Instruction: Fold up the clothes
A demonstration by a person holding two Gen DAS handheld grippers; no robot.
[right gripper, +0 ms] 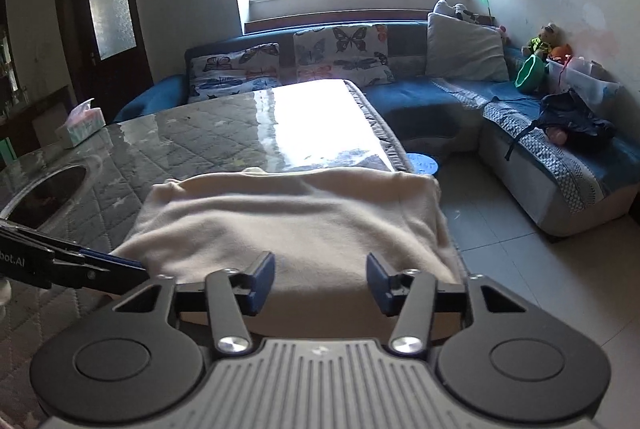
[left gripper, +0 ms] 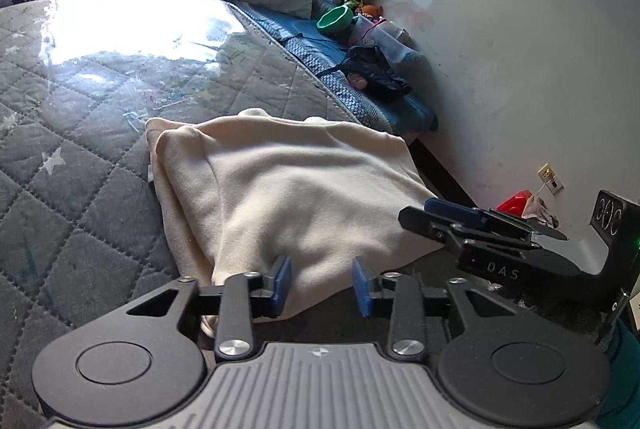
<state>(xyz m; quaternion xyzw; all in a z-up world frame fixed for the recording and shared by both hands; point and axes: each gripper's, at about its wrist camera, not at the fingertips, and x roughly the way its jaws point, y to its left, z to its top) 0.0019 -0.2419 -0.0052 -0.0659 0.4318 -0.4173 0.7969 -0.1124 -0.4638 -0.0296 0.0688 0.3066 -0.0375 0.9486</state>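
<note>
The garment (right gripper: 288, 221), a cream fleece piece, is lying on the quilted table (right gripper: 192, 141) at its near right corner, already doubled into a rough rectangle. In the left wrist view a second layer is showing along its left side, where the lower edge is sticking out a little past the upper one, and two small bumps are peeking out at the far edge. The top surface is looking fairly smooth, with only soft ripples. Its right edge is sitting close to the table's edge, above the tiled floor.

The left gripper (left gripper: 322, 283) is hovering over the near edge of the fabric with its jaws standing apart; the blue pads (left gripper: 282, 279) are pressing on nothing, though cloth is lying beneath and between them. The right gripper (right gripper: 320, 279) is doing the same at the near edge further right, jaws parted and empty. Neither is gripping the cloth.

Judging from this, most of the folding is looking done: the piece is compact and layered, and both tools are appearing to be letting go of it. What may be remaining is one more fold to halve it, or just tidying the uneven left edge. No other clothes waiting to be folded are showing on the table; a dark bundle (right gripper: 576, 125) is lying on the sofa (right gripper: 432, 97), but I cannot tell whether it belongs to the task.
</note>
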